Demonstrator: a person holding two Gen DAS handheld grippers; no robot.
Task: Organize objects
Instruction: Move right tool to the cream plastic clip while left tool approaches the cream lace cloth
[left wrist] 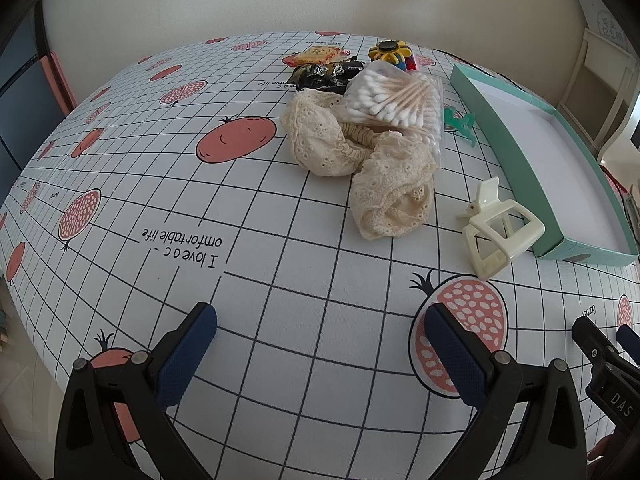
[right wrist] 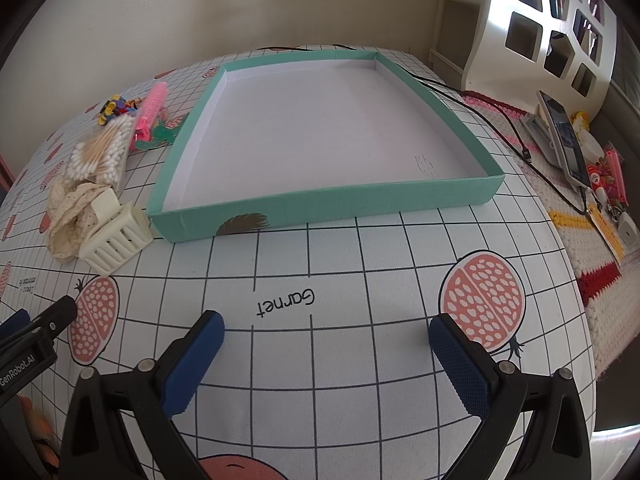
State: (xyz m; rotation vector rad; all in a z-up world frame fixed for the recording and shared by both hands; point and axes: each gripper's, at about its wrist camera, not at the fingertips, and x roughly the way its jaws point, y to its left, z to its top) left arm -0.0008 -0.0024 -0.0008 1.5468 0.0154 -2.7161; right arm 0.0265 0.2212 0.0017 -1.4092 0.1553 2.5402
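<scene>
2 claws, left claw [left wrist: 316,344] and right claw [right wrist: 326,354], both spread, empty. Risk: cotton swab bag [left wrist: 394,100] rests on lace cloth [left wrist: 360,160]; lifting cloth first likely spills it.

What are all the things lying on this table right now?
Tray: 1, teal with white floor, nothing inside, right side.
Hair claw clip: 1, cream, beside the tray's near corner.
Lace cloth: 1, cream, left of the clip.
Cotton swab bag: 1, clear, resting on the cloth.
Small clip: 1, green, beside the tray.
Comb: 1, pink, far left of the tray.
Snack packets: several, orange and black, far end.
Phone: 1, dark, off to the right.
Left gripper: open.
Right gripper: open.
</scene>
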